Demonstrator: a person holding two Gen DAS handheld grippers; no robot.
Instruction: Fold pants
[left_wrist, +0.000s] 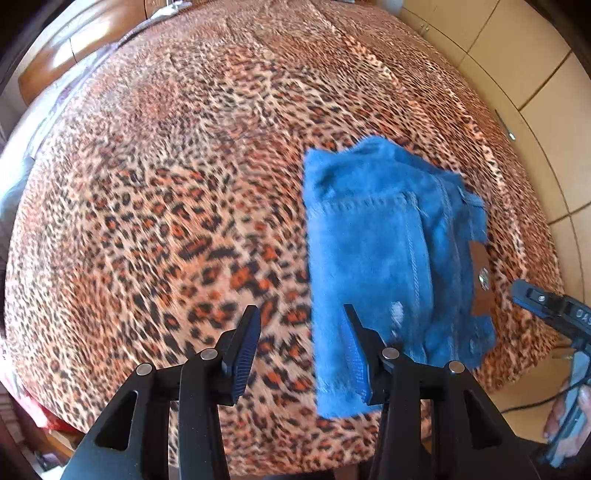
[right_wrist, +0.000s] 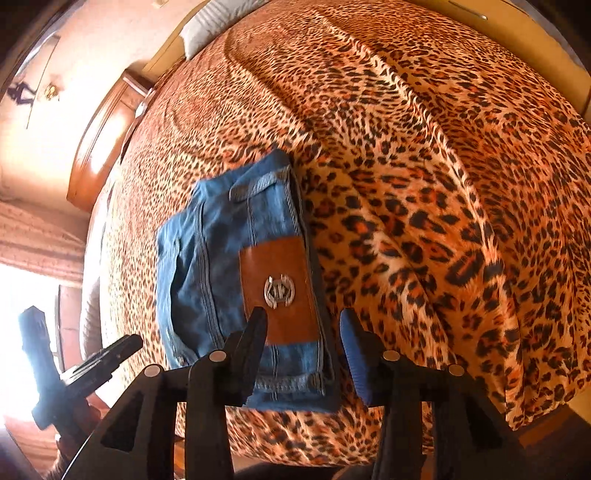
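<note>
The blue jeans (left_wrist: 391, 266) lie folded into a small packet on the leopard-print bedspread (left_wrist: 166, 221) near the bed's front edge. Their brown leather patch (right_wrist: 277, 288) with a metal badge faces up. My left gripper (left_wrist: 301, 332) is open above the packet's left edge, with nothing between its fingers. My right gripper (right_wrist: 303, 325) is open above the jeans (right_wrist: 221, 266) at their waistband edge, its pads clear of the cloth. Each gripper shows in the other's view: the right gripper (left_wrist: 546, 306) beside the patch, the left gripper (right_wrist: 92, 362) off the packet's far side.
The bedspread (right_wrist: 443, 184) covers the whole bed, with soft ridges on the right. A wooden headboard (right_wrist: 99, 147) and a white pillow (right_wrist: 210, 26) lie at the far end. Tiled floor (left_wrist: 517, 74) borders the bed. A person's hand (left_wrist: 576, 417) holds the right tool.
</note>
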